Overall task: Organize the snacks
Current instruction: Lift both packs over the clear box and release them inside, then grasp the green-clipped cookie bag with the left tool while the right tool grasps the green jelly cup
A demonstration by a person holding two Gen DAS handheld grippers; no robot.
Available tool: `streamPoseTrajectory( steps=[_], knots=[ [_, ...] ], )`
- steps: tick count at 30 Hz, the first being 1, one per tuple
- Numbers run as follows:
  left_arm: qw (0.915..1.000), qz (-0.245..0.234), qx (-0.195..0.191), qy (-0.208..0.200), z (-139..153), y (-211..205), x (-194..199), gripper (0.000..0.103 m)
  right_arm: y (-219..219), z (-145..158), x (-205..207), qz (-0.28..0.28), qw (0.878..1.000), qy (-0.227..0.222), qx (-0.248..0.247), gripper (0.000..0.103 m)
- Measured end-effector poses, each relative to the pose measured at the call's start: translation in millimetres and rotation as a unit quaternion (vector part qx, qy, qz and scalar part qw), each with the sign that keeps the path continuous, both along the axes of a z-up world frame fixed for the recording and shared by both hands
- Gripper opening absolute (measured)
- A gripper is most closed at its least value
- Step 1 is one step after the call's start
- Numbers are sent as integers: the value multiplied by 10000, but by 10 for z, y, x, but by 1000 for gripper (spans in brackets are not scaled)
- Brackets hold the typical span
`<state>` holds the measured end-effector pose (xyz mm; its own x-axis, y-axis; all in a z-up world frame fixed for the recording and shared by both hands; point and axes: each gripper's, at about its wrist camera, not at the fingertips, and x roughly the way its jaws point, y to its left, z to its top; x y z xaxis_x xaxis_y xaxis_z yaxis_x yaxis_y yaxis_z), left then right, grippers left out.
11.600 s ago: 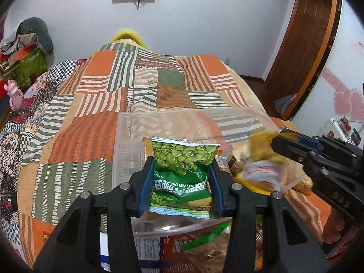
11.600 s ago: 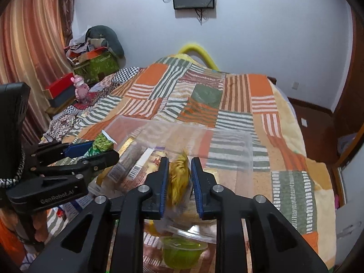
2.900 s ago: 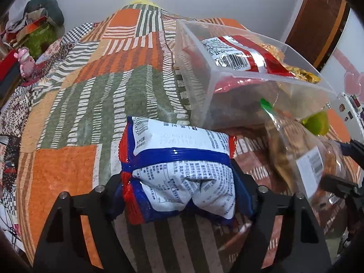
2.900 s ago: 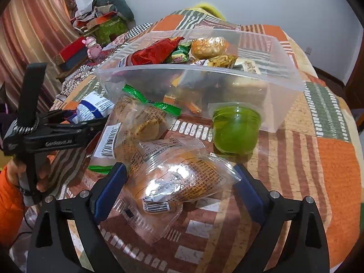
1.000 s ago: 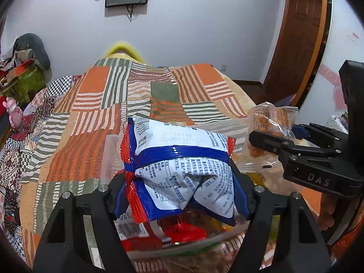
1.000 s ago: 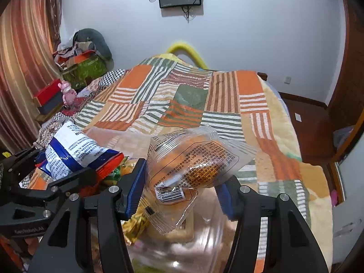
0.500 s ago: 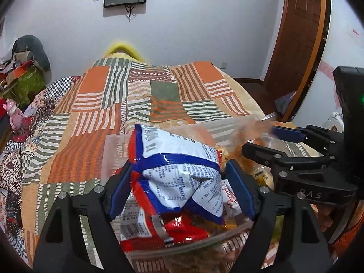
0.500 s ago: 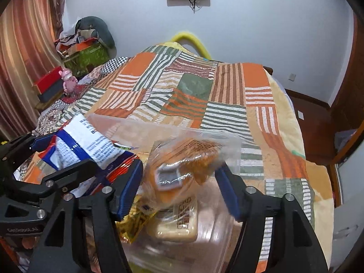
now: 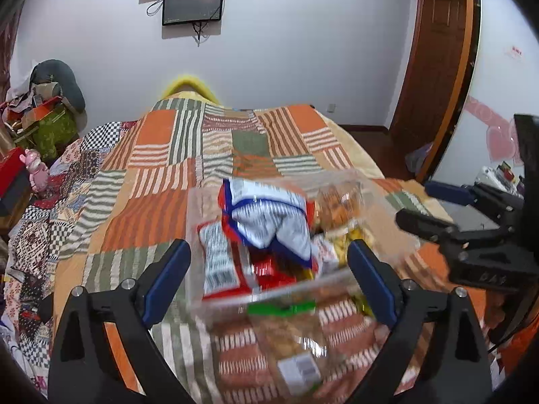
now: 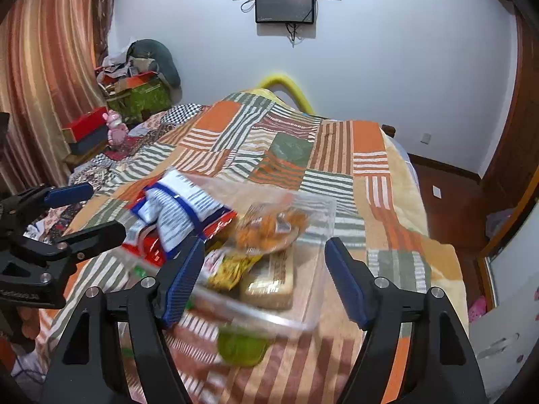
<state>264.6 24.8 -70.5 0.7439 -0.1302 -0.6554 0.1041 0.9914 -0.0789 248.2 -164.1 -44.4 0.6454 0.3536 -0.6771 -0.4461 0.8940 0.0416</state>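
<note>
A patchwork quilt covers the bed and serves as the work surface, soft enough that the clear plastic bin sits slightly sunk near its front edge. The bin is the collecting point, so the snacks pile inside it: a white-and-blue bag lies on top of a red packet toward the left side, and a clear bag of orange snacks rests toward the right above a yellow packet and a tan wrapped bar. Outside the bin, just in front, a green jelly cup and a clear cookie bag lie on the quilt, likely next to go in. The left gripper and the right gripper both hang above the bin with jaws spread wide and empty.
</note>
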Motion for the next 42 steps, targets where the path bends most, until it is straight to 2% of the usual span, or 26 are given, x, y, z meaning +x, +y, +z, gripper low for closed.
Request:
streamPoseTrajectory(
  steps=[7,13,19,22,25,28,30,36,42],
  knots=[
    [9984,-75,-14,555,-362,-36,-271,96,-46,-186,-191,23,9997,250,2,72],
    [9948,-101,-103,1007,-714,-95,-260,96,-27,-470,-251,42,9976,698,-6,72],
    [9913,-202,-228,1281,-970,-131,-201,96,6,-758,-184,17,9938,1115,11,72],
    [9908,-255,-315,1290,-1039,-140,-182,96,41,-838,-100,9,9917,1287,54,70],
    [9907,-339,-390,1259,-1079,-169,-188,87,93,-898,-27,11,9899,1415,55,63],
    [9887,-470,-553,1314,-1111,-176,-145,71,134,-958,12,6,9886,1508,24,56],
    [9892,-453,-511,1297,-1112,-197,-150,63,157,-987,21,33,9877,1564,-4,46],
    [9902,-448,-509,1221,-1069,-166,-241,53,156,-949,-63,47,9889,1484,-16,44],
    [9922,-389,-444,1096,-906,-132,-359,52,128,-858,-161,27,9905,1374,60,44]
  ],
)
